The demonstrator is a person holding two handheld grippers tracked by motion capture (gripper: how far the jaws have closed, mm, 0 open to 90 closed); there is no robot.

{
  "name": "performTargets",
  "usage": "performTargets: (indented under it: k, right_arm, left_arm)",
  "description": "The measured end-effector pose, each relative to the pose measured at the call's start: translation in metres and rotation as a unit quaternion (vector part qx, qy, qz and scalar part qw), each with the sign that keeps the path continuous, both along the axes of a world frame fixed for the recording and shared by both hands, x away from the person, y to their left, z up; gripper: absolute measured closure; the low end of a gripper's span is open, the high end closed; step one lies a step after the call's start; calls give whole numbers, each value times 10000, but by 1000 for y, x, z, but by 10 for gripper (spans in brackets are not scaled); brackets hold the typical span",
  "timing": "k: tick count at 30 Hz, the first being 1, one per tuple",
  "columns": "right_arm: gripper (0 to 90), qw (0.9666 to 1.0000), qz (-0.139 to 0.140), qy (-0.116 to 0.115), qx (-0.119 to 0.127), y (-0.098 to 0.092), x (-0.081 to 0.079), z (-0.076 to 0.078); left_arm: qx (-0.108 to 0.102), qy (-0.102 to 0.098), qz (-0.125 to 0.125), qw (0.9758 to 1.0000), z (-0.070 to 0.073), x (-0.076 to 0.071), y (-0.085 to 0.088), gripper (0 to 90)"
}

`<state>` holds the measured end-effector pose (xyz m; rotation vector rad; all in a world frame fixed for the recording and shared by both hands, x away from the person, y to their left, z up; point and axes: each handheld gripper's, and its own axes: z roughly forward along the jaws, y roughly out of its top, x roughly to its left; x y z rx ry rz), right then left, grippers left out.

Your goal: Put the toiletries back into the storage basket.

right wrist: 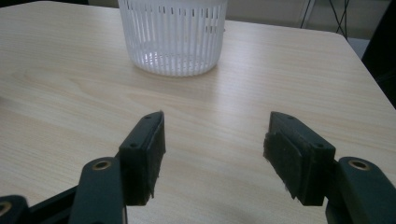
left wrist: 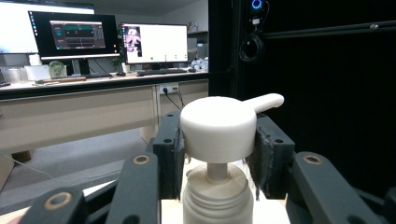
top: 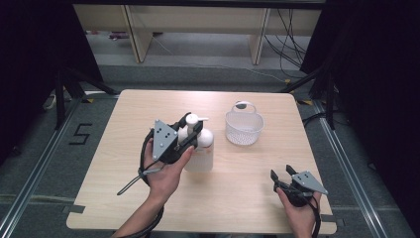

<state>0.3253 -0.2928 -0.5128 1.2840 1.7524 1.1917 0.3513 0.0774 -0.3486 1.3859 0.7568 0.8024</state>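
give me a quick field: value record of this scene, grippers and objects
surface: light wooden table
left gripper: shut on the pump head of the white plastic pump bottle
pump bottle: upright, near table centre, nozzle pointing right in the high view
right gripper: open, holding nothing, low over the table's near right part
white slatted plastic basket: right of the bottle, apart from it, handle up

Lab workspace, lit monitors on desk, black-curtained table
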Motion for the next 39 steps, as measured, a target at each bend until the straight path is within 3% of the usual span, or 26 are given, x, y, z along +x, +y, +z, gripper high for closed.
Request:
performTargets:
  k: [6,8,14,17,18,25,39]
  right_arm:
    - [382,10000,0,-7,6,0,0,0]
    - [382,10000,-1,-5,6,0,0,0]
    - [382,10000,0,-9,3,0,0,0]
    - [382,10000,0,-12,3,0,0,0]
    - [382,10000,0,-10,3,0,0,0]
    - [382,10000,11,19,28,0,0,0]
    - [382,10000,7,-10,22,1,0,0]
  left_arm:
    - [-53,-112,11,9999,4,3,-1,591]
    - [-137,0,49,9999,4,3,-2,591]
    - [-53,-166,24,9998,9,9,-2,591]
    - [-130,-56,43,9999,9,8,-3,591]
    - [-69,-133,65,9999,10,10,-3,591]
    - [-95,-175,31,9998,13,13,-4,591]
    - [-76,-179,-26,9998,18,21,-7,591]
